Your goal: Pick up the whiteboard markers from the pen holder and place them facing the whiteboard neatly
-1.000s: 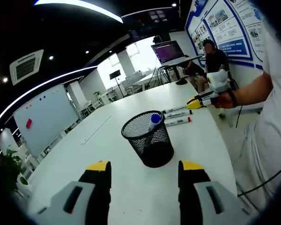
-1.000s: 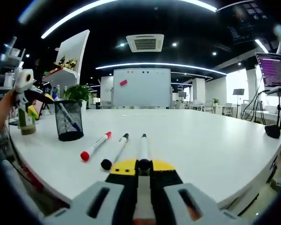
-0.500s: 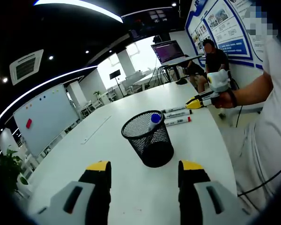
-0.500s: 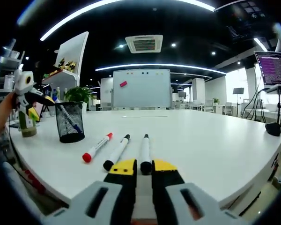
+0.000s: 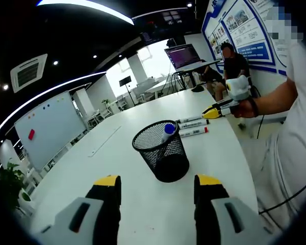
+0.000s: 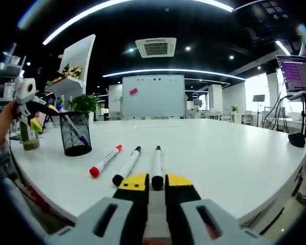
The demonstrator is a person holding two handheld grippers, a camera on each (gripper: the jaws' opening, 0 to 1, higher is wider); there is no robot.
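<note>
Table (image 6: 234,153): white, wide, set in an open office under strip lights. Whiteboard (image 6: 153,95): stood beyond the far edge. Holder (image 5: 162,151): black mesh cup, upright near the left gripper (image 5: 155,182), one blue-capped marker (image 5: 168,130) kept inside. Markers, three, laid side by side pointing at the whiteboard: red-capped (image 6: 105,160), black-capped (image 6: 126,165), second black-capped (image 6: 157,167), its cap just ahead of the right gripper (image 6: 156,182). Left jaws are spread wide, nothing held; right jaws are parted narrowly, nothing gripped.
</note>
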